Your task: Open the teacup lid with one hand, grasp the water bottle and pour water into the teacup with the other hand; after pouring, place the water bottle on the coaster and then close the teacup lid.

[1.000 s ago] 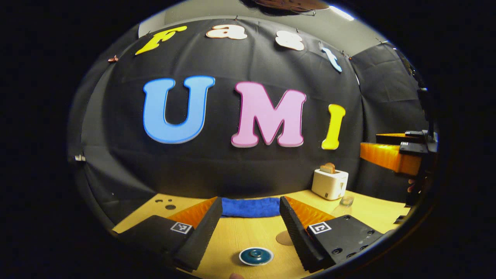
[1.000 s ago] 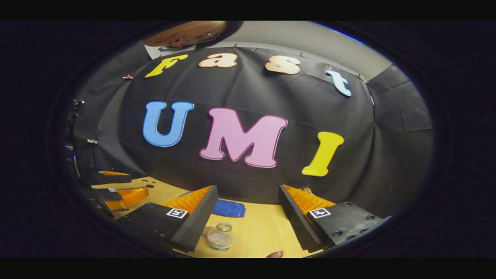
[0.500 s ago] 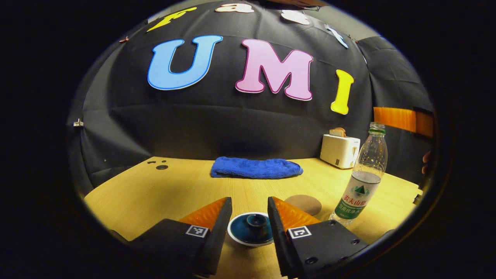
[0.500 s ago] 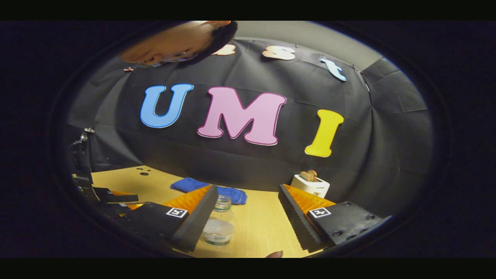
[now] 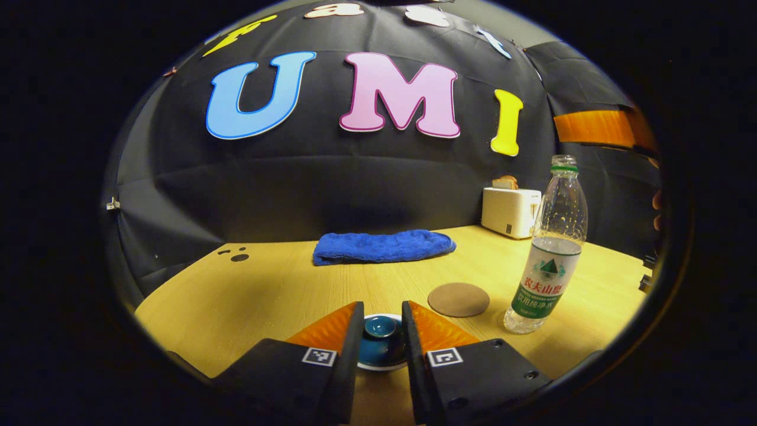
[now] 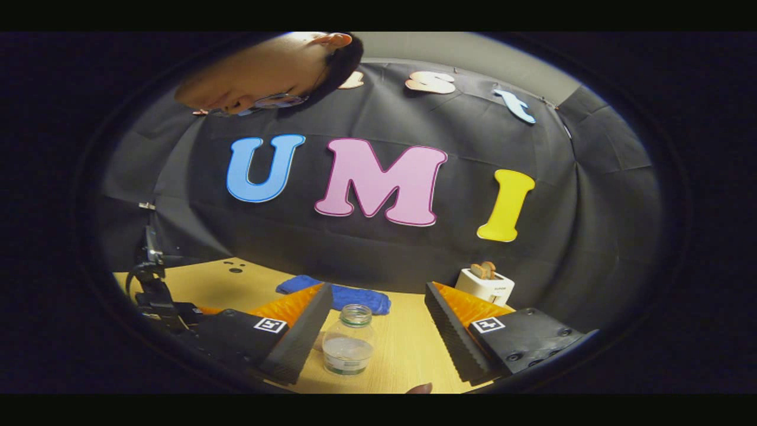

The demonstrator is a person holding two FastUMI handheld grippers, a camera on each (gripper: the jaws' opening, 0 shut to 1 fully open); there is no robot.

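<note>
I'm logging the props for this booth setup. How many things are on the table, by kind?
Water bottle: 1
Lidded teacup: 1
Coaster: 1
Blue towel: 1
Toaster: 1
Total: 5

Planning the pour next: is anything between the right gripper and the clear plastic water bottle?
Nothing visible: the clear plastic water bottle stands capless on the wooden table between the open right gripper's fingers, nearer the left one.
</note>
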